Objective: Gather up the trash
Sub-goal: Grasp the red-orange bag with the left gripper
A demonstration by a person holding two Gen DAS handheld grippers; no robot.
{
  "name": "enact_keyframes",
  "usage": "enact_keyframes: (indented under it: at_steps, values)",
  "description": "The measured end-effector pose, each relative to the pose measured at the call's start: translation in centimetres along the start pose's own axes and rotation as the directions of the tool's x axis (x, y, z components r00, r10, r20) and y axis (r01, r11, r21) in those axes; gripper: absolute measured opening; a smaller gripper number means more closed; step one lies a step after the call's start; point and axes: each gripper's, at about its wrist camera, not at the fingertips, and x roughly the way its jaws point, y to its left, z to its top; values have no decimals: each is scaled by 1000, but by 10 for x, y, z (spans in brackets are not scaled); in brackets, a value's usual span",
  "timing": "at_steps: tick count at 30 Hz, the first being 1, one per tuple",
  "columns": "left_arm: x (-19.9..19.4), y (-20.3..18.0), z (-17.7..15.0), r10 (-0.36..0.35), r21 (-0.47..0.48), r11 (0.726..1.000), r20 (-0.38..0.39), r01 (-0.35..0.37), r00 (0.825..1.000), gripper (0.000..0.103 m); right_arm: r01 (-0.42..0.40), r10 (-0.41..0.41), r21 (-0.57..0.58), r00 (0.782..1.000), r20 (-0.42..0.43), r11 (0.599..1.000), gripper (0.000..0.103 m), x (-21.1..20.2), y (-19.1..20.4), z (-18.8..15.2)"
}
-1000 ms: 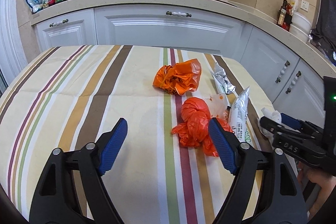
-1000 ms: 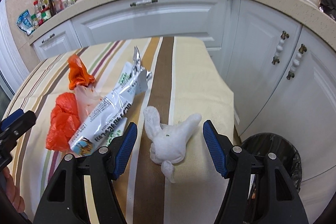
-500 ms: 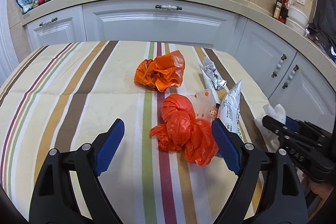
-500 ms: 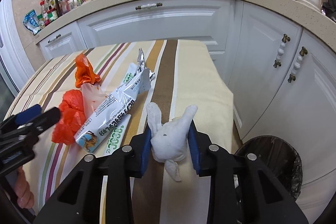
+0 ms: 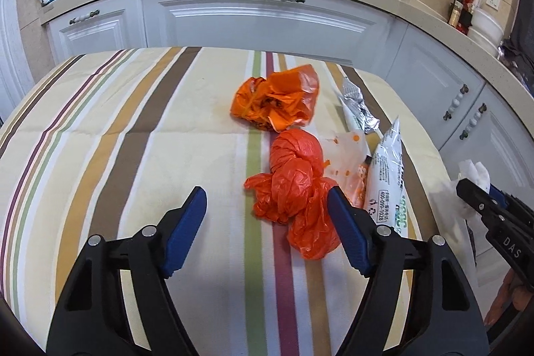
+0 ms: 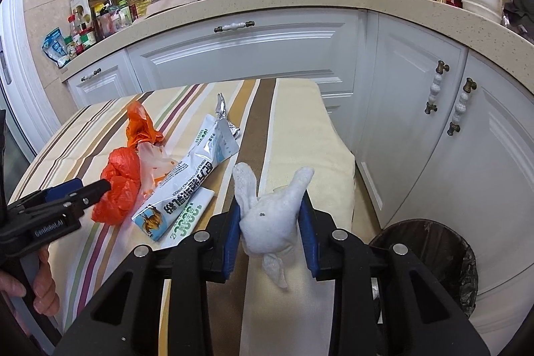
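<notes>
With the right claw (image 6: 271,231) clenched on the white tissue wad (image 6: 272,216) above the bench's right edge, the step called for holding it firmly until over the bin (image 6: 430,252), while the left claw (image 5: 267,222) stood released around the orange bag (image 5: 293,189).

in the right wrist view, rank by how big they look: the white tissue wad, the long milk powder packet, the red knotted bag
Largest to smallest as they appear:
1. long milk powder packet
2. red knotted bag
3. white tissue wad, gripped in the right gripper
The bag and wad look close in size, and the wad is nearer the camera, so their order is unsure.
</notes>
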Motion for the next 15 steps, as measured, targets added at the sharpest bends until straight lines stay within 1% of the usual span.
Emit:
enact_keyframes:
  at_steps: [4,7,9,12,14,15]
  values:
    - [-13,-3,3,-17,7,1000,38,17,999,74,4,-4,2,1000,12,1000,33,-4,0,0]
    - [-15,-12,4,-21,38,999,63,19,998,81,9,-9,5,1000,23,1000,33,-8,-1,0]
    - [-11,-16,3,-23,50,999,54,20,998,81,13,-13,8,999,31,1000,33,-10,-2,1]
    - [-1,-15,2,-7,42,999,34,6,999,81,18,-18,8,999,40,1000,33,-14,-2,1]
    - [4,-11,1,-2,25,1000,18,2,1000,78,21,-22,9,999,46,1000,33,-16,-3,1]
    - [6,-10,0,-1,22,1000,14,0,1000,70,22,-23,10,999,48,1000,33,-17,-4,1]
